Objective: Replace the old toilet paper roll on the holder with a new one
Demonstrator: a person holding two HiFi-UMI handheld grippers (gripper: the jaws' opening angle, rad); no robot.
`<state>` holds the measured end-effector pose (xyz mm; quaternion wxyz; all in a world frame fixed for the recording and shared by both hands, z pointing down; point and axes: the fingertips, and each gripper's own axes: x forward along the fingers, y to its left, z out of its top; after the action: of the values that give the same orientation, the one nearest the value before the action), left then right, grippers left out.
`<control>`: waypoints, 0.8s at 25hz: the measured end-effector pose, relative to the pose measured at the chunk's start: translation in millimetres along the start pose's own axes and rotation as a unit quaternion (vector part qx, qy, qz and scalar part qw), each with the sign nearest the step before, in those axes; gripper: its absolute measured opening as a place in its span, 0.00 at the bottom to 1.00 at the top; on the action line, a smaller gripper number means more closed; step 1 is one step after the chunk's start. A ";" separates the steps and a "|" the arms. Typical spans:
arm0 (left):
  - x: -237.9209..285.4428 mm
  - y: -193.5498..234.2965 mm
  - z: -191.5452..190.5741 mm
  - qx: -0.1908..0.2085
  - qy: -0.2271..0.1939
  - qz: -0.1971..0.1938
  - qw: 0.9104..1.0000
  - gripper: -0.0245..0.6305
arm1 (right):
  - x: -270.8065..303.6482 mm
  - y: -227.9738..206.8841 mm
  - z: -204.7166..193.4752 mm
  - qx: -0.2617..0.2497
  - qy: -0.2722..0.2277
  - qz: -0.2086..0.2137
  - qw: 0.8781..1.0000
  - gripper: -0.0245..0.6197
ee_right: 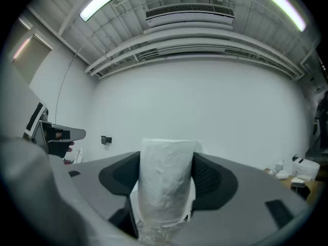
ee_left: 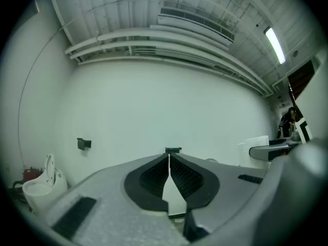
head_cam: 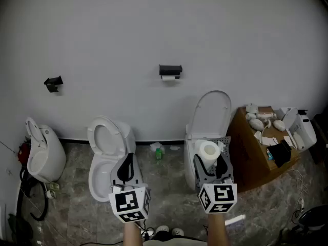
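Observation:
A black toilet paper holder (head_cam: 170, 69) hangs on the white wall straight ahead, with a thin old roll (head_cam: 168, 77) under its cover. My right gripper (head_cam: 209, 161) is shut on a full white new roll (head_cam: 208, 149), held upright well short of the wall. In the right gripper view the new roll (ee_right: 166, 181) fills the gap between the dark pads (ee_right: 209, 181). My left gripper (head_cam: 128, 158) is shut and holds nothing. In the left gripper view its jaws meet in a thin line, with the holder (ee_left: 172, 150) just above the tips of the left gripper (ee_left: 169, 159).
Three white toilets stand along the wall: one at the left (head_cam: 43, 152), one in the middle (head_cam: 105, 152), one with a raised lid (head_cam: 212, 111) behind the new roll. A second black bracket (head_cam: 53, 83) is on the wall. A cardboard box (head_cam: 253, 155) of parts stands right.

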<state>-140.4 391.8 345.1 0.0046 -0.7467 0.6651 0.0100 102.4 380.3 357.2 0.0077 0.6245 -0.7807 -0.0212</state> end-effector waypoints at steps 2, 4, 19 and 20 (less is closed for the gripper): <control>-0.3 1.6 0.3 0.003 -0.001 0.001 1.000 0.06 | 0.6 1.0 -1.3 0.000 0.001 0.000 1.000 0.49; 0.5 2.8 0.9 0.004 -0.002 0.002 1.000 0.06 | 1.9 1.2 -2.4 0.001 0.001 0.001 1.000 0.49; 19.7 8.0 8.2 -0.003 -0.026 -0.010 1.000 0.45 | 19.2 3.4 -6.3 0.005 0.005 -0.003 1.000 0.49; 21.5 10.9 8.9 0.000 -0.028 -0.007 1.000 0.47 | 21.6 4.4 -6.8 0.005 0.006 -0.004 1.000 0.49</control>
<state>-148.9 369.4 335.8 0.0229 -0.7510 0.6592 0.0306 93.7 360.0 363.8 0.0090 0.6278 -0.7782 -0.0136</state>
